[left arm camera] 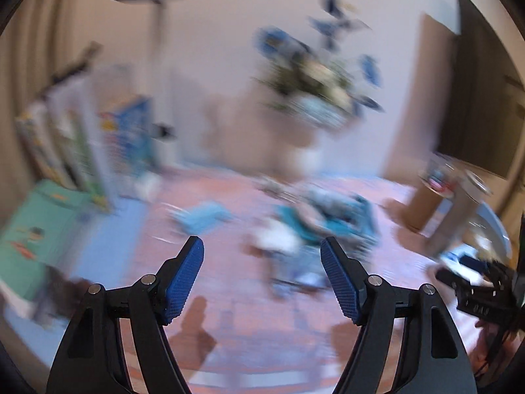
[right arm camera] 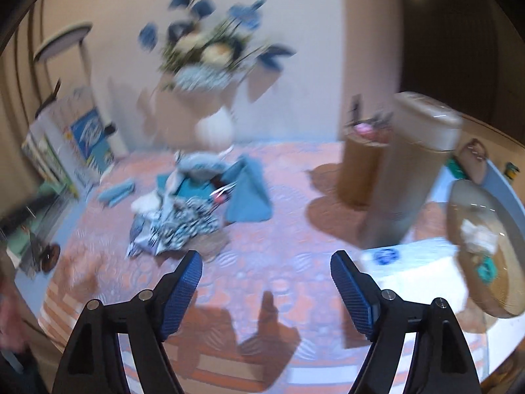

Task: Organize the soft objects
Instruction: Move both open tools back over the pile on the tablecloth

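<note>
Your left gripper: blue-padded jaws spread wide, nothing between them, hovering over the pink patterned tablecloth. Your right gripper: jaws likewise parted and empty, above the same cloth. Soft objects, heaped: one pile of fabrics near the middle of the table, well ahead of both grippers; it includes a black-and-white patterned cloth sprawling toward you, a teal piece underneath, a pale grey piece on top, and a blue cloth standing up in a tent shape at the pile's right side, peak toward the wall. Soft object, separate: a folded light-blue cloth lying flat just left of the pile, its long axis running diagonally, far end up and to the right in the right wrist view. In the left wrist view the pile and the folded cloth are heavily blurred; detail cannot be told. Containers: a woven cylindrical basket at the right rear, holding small items too blurred to name, one pinkish; a tall beige lidded bin just beside it, lid closed; a white vase by the wall carrying a blue and cream flower arrangement; a shallow round tray at the far right holding white and teal bits.
</note>
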`<state>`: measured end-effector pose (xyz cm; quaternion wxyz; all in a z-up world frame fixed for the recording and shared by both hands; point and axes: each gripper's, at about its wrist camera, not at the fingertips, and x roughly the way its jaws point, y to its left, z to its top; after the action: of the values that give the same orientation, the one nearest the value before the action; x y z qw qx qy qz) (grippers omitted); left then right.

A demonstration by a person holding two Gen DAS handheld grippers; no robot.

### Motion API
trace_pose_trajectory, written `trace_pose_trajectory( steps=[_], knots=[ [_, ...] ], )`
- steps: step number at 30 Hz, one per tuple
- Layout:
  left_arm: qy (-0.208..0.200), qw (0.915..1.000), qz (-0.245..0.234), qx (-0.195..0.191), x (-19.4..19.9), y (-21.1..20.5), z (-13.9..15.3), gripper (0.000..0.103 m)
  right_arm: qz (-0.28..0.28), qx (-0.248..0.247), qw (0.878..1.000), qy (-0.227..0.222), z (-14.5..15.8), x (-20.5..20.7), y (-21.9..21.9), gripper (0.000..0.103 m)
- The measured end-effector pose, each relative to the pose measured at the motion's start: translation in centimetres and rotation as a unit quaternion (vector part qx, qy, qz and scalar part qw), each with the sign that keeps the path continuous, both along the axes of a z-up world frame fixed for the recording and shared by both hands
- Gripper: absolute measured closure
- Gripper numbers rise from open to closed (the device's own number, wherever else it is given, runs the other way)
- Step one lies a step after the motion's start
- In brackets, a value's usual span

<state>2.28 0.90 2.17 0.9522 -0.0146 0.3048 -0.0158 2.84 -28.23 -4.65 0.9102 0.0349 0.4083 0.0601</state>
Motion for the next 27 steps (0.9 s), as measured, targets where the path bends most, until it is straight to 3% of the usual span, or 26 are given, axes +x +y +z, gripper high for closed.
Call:
trace_pose_trajectory(
  steps=[3,5,8,12,15,20,25,27],
  knots=[
    [-0.027,0.9984,0.045,0.022,-1.0,4.2,2.8,0.028,0.004,-0.001,1.0,0.013,-1.4,1.4,1.5,0.024],
    [-0.024,0.9982,0.051,0.023,-0.5,5.5,2.6,0.021,0.001,0.006,1.0,0.025,-2.6,2.3,2.0,0.024],
    [-0.003,0.9989,0.047,-0.003,1.0,6.0,-0.7,0.02,0.003,0.02,0.999,0.048,-4.6,3.4,2.4,0.024],
    [0.047,0.9978,0.036,-0.03,4.4,5.5,-6.8,0.021,0.002,0.0,0.998,0.061,-7.0,4.0,2.7,0.024],
    [0.082,0.9957,0.024,-0.036,5.2,5.0,-8.9,0.023,0.001,-0.014,0.998,0.066,-8.4,4.1,2.5,0.024],
    [0.051,0.996,0.038,0.062,0.5,6.2,-4.9,0.022,-0.001,0.008,0.998,0.061,-9.0,4.3,1.8,0.024],
    [0.027,0.9898,0.065,0.124,-5.6,9.2,0.6,0.021,0.004,0.018,0.998,0.065,-9.6,4.0,2.1,0.024],
    [0.034,0.9867,0.065,0.145,-5.6,9.4,0.7,0.018,0.009,0.018,0.998,0.063,-9.4,3.6,2.5,0.024]
  ],
)
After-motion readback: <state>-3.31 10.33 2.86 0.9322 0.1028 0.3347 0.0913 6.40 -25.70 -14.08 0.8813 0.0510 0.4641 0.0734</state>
